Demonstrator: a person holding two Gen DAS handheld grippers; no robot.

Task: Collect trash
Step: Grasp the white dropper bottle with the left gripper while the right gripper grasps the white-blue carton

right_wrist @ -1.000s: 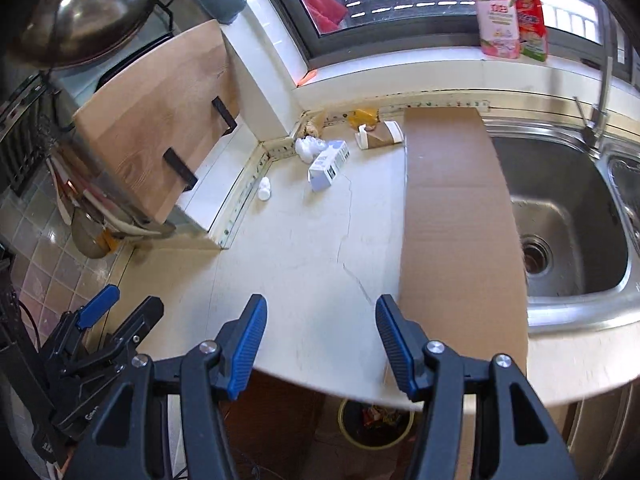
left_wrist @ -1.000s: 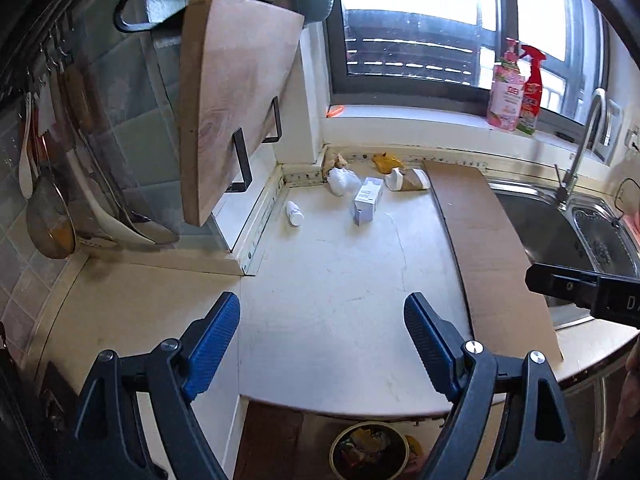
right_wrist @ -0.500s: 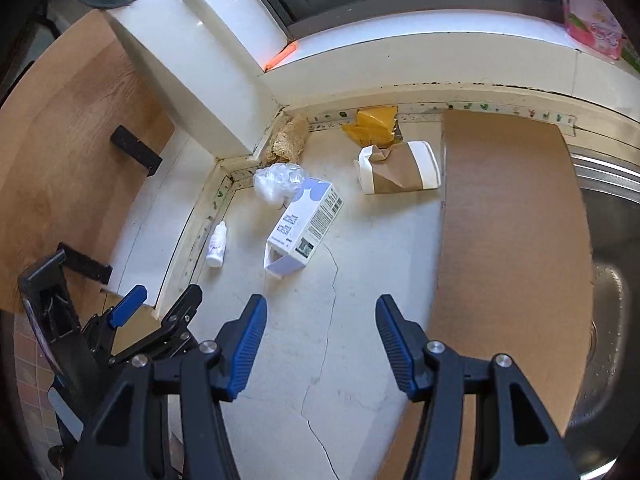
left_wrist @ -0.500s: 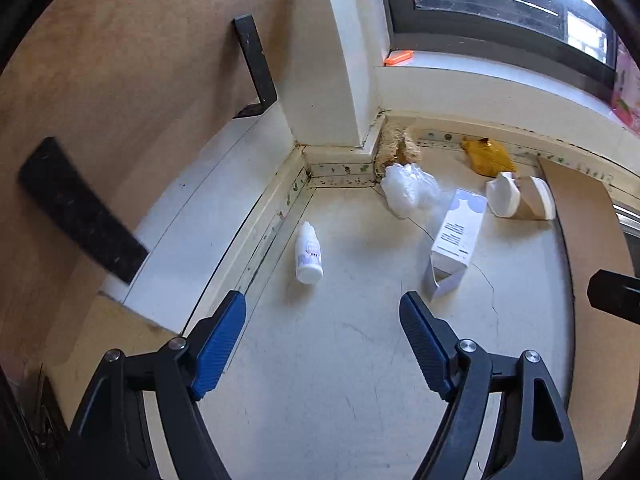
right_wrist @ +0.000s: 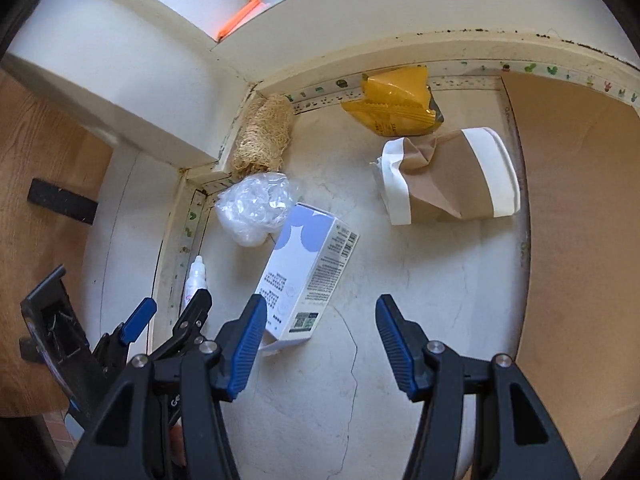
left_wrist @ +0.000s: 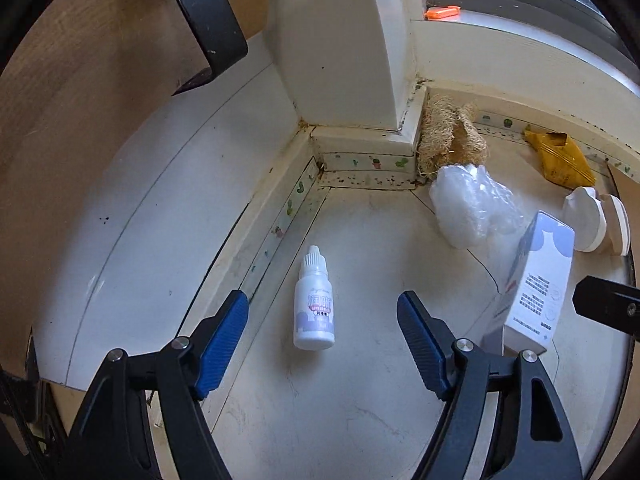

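A small white dropper bottle lies on the white counter, just ahead of and between the fingers of my open left gripper. A white and lilac carton lies to its right, with an open flap at its near end; my open right gripper is over that near end. Behind lie a crumpled clear plastic bag, a crushed brown paper cup and a yellow wrapper. The left gripper also shows in the right wrist view, beside the bottle.
A loofah scrubber stands in the corner against the white pillar. A brown cardboard sheet covers the counter at the right. A wooden board with black brackets hangs at the left. An orange item lies on the window sill.
Both grippers have moved forward and down toward the back corner of the counter. The bottle now lies between the left fingers, and the carton sits under the right gripper. Both stay open.
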